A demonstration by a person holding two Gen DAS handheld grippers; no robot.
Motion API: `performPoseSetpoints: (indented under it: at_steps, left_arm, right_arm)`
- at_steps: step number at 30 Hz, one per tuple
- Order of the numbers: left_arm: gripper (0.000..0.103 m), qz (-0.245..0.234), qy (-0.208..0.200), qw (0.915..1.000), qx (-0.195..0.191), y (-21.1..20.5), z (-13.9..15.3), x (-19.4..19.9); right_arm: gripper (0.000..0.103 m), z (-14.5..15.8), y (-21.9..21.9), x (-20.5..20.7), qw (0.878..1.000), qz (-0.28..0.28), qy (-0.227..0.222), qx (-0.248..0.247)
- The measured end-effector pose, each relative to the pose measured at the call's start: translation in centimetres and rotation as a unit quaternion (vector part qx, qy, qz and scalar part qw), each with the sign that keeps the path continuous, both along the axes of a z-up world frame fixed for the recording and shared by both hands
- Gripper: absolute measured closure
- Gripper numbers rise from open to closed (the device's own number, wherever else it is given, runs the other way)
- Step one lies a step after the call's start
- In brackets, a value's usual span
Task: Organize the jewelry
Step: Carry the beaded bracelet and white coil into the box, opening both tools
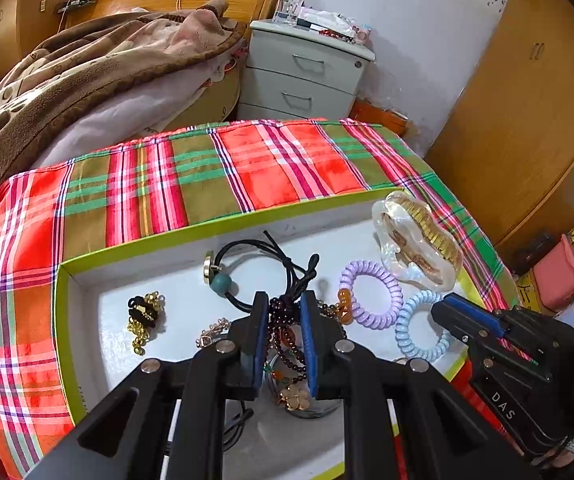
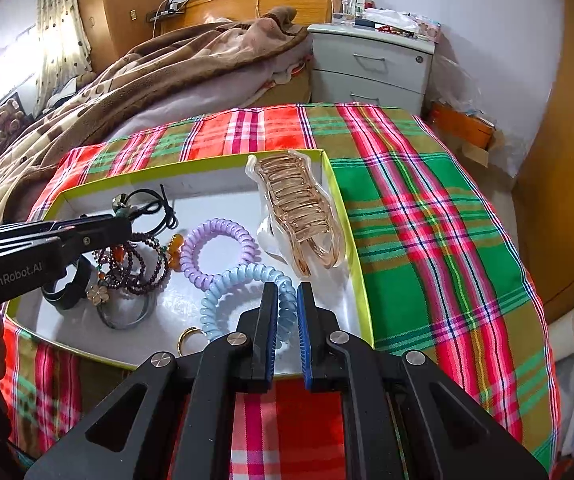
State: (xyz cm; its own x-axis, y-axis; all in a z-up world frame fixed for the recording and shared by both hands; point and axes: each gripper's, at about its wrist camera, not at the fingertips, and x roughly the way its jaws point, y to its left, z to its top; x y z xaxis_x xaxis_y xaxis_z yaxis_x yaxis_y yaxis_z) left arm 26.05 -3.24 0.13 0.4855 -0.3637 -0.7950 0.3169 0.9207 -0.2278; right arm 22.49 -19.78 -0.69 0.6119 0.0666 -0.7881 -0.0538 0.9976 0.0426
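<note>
Left gripper (image 1: 283, 308) low over the tray (image 1: 63, 280), jaws partly apart; dark red bead bracelet (image 1: 283, 344) lies in the gap between the pads; cannot tell whether the pads touch it. A flower charm (image 1: 293, 396) sits nearest, under the jaws. Right gripper (image 2: 287, 300) at the tray's near right, jaws narrowly apart, nothing clamped; blue coil hair tie (image 2: 243, 300) lies just under and left of its fingertips. Gold ring (image 2: 191, 338) near the tray's near wall, left of the right gripper. Purple coil hair tie (image 2: 217, 248) just beyond the blue one, touching it. Amber beads (image 2: 175, 250) between purple coil and bracelet. Large claw clip (image 2: 301, 216) at the far right corner. Black cord tie with teal bead (image 1: 223, 282) farther back, left of centre. Gold-and-black cluster (image 1: 145, 316) on the left side. Plaid cloth (image 2: 427, 220) lies under the tray
</note>
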Motion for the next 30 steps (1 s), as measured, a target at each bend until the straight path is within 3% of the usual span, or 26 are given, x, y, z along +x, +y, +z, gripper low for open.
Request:
performPoseSetpoints:
  at_steps: [5, 22, 26, 30]
  left_arm:
    - [0.077, -0.001, -0.001, 1.0, -0.001, -0.1, 0.0, -0.1]
    - [0.067, 0.009, -0.002, 0.9999, 0.01, -0.1, 0.3, -0.3]
    - [0.061, 0.013, -0.004, 0.9998, 0.012, -0.1, 0.5, -0.6]
    - [0.061, 0.019, -0.011, 0.9996, 0.018, 0.1, 1.1, -1.3]
  right_arm:
    - [0.093, 0.0, 0.1, 0.0, 1.0, 0.001, 0.0, 0.0]
    - [0.088, 0.5, -0.2, -0.6, 1.0, -0.004, -0.011, 0.009]
    - [0.079, 0.9, -0.3, -0.9, 1.0, -0.006, -0.019, 0.015]
    - [0.079, 1.4, -0.4, -1.4, 0.999, -0.005, -0.029, 0.025]
